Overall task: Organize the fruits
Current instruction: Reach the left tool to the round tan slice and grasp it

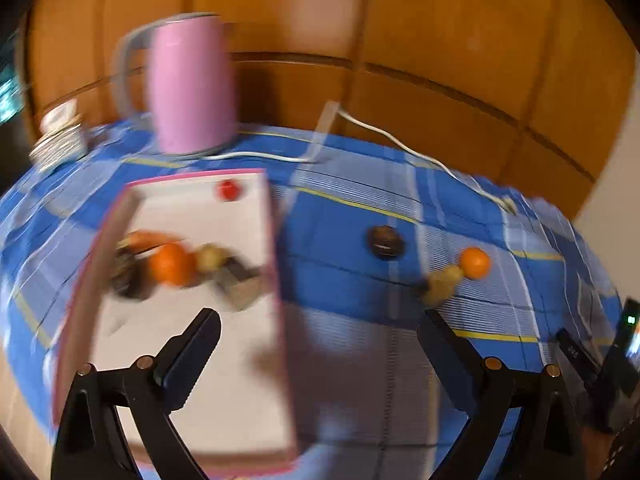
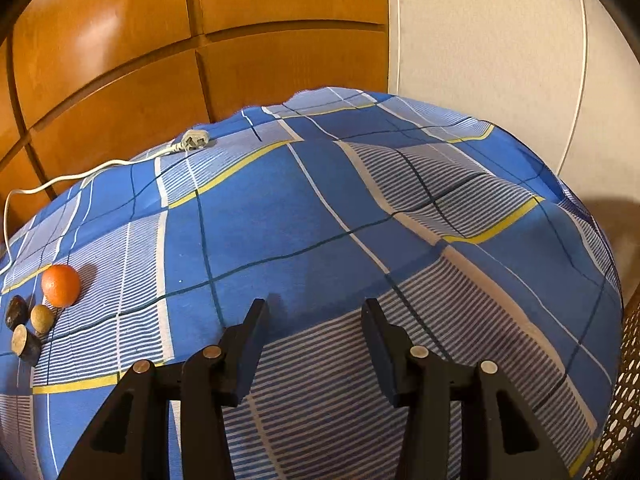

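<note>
Left view badly blurred. Left gripper (image 1: 318,318) jaws wide apart, empty, above tray (image 1: 256,340) edge. In tray: orange (image 1: 173,263), small red fruit (image 1: 228,191), plus smeared dark and pale pieces, kind unclear. Right gripper (image 2: 315,308) jaws apart, nothing between, over checked cloth (image 2: 320,208). Second orange (image 2: 61,285) on cloth, beside pale round fruit (image 2: 41,319); two dark lumps close by, near frame edge. Kettle (image 1: 192,84) behind tray, smeared.

Table under blue plaid cloth (image 2: 320,216) with white and yellow lines, beneath and ahead of fingers. Beyond fingertips, wood-panel wall (image 2: 120,52), glossy orange-brown, dark grooves, warm glare at upper left. Right of panels, plain cream wall (image 2: 500,80) with thin vertical strip. Woven cane surface (image 2: 624,400) far right of fingers.
</note>
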`<state>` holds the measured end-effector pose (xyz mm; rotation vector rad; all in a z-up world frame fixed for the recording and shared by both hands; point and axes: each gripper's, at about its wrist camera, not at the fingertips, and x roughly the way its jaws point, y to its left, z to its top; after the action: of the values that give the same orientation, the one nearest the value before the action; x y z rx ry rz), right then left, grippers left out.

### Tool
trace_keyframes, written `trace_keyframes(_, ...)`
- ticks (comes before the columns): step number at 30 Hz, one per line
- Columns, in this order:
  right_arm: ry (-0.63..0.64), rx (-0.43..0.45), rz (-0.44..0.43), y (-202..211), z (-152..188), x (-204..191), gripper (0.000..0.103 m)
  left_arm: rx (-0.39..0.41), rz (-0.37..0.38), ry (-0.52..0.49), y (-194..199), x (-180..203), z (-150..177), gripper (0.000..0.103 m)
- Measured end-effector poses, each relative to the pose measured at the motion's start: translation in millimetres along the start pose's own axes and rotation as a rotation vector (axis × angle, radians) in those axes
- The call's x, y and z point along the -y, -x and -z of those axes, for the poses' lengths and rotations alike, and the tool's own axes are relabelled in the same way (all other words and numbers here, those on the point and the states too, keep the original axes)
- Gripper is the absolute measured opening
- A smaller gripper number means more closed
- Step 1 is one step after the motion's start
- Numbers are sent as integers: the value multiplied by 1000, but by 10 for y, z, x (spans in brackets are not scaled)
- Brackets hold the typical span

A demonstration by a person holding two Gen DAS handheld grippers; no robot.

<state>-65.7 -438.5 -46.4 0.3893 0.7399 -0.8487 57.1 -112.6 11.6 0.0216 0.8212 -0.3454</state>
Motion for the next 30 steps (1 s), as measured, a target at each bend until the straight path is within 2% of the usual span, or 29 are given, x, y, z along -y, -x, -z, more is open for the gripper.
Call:
trace_keyframes(4, 23, -5, 9, -17, -3, -46, 55, -51, 41, -100, -334, 369, -92, 99)
trace_keyframes(5, 27, -5, 9, -20, -2, -54, 56, -59, 46, -111, -380, 426, -94, 95)
trace_keyframes(7, 33, -7, 5, -24, -1, -67, 59, -68, 76, -146, -512, 579, -125, 94)
trace_keyframes(9, 37, -7, 5, -27, 2, -76, 60, -80, 68, -185, -625, 679, -139, 94)
trace_keyframes(15, 44, -8, 8, -33, 4, -87, 61, -130, 83, -181, -960, 806, -180, 87)
trace_keyframes(16, 46, -8, 10, -30, 6, -90, 61, -140, 88, -174, -1008, 810, -184, 78)
trace_keyframes(17, 46, -8, 10, -29, 7, -90, 61, -168, 105, -164, -1092, 811, -185, 66)
trace_keyframes(18, 47, -8, 11, -28, 9, -92, 61, -173, 104, -166, -1112, 804, -168, 65)
trace_keyframes(19, 48, -8, 12, -29, 9, -94, 61, -142, 107, -176, -1085, 819, -171, 51)
trace_keyframes(20, 48, -8, 12, -29, 9, -96, 62, -149, 136, -173, -1080, 822, -175, 36)
trace_keyframes(24, 50, -6, 13, -36, 11, -100, 62, -165, 151, -133, -997, 743, -141, 36)
trace_keyframes(30, 52, -6, 15, -33, 12, -102, 62, -133, 150, -112, -675, 578, -69, 36)
